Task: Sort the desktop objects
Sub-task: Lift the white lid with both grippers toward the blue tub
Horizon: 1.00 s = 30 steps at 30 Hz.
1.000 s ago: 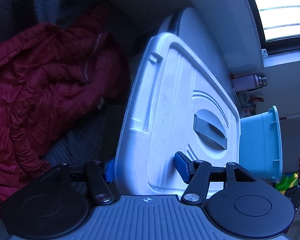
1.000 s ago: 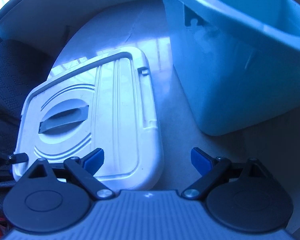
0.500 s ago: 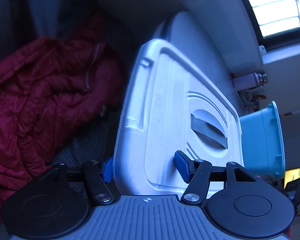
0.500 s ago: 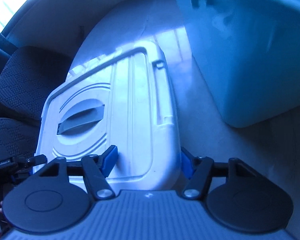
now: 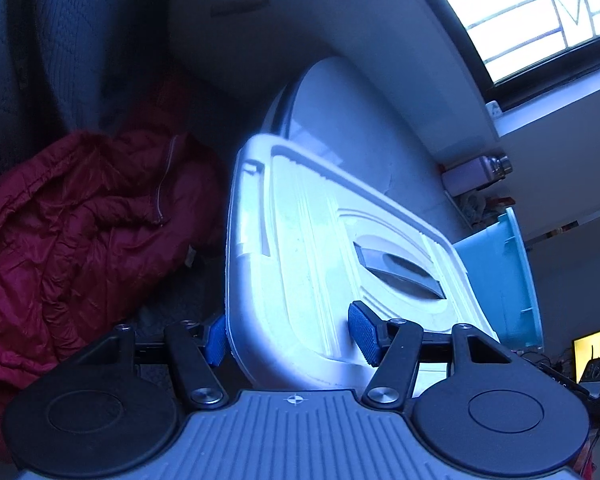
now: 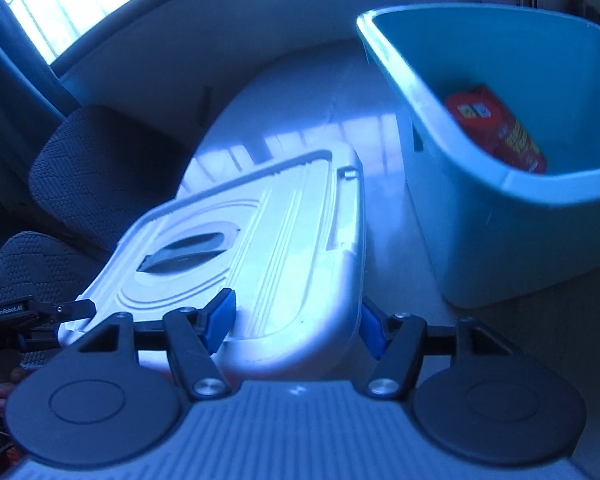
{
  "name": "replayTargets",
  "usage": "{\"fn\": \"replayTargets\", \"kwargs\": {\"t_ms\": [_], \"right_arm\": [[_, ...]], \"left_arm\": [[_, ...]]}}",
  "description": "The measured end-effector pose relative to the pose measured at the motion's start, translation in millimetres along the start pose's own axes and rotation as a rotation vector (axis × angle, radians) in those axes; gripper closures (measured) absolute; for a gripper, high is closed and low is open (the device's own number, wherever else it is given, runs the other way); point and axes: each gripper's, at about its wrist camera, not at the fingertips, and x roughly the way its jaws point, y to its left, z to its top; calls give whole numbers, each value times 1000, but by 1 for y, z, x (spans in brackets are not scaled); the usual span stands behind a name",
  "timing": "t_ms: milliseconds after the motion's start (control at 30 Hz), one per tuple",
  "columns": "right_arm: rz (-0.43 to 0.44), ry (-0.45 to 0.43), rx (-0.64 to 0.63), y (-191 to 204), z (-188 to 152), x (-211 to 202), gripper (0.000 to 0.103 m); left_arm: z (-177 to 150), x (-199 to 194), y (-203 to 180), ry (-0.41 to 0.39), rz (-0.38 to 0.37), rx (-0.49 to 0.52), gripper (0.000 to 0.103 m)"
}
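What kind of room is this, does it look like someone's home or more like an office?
Most likely a lived-in home room. A red puffer jacket lies heaped on dark upholstered seating, a blue storage bin stands on a pale round table, and a barred window lets in daylight.

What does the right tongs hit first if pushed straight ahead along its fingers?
Nothing new: the right tongs already clamp a corner of the white lid. Beyond the lid lies the pale tabletop; the teal bin seems off to the right, though depth is unclear.
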Motion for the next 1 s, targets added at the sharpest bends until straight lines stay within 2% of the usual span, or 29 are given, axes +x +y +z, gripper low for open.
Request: {"fn": "replayTargets", "kwargs": {"t_ms": [300,600,1000], "right_arm": [[28,-65,-27,-11,5,-33,39],[67,-137,-62,3,7,-52,39],[158,-206,-140,-8,2,-99,39]], "left_arm": [[-14,-28,-23,-65,-14,39,42],[-27,-66,-46,-139,-20,76,42],[-81,-117,-95,-267,12,97,42]]}}
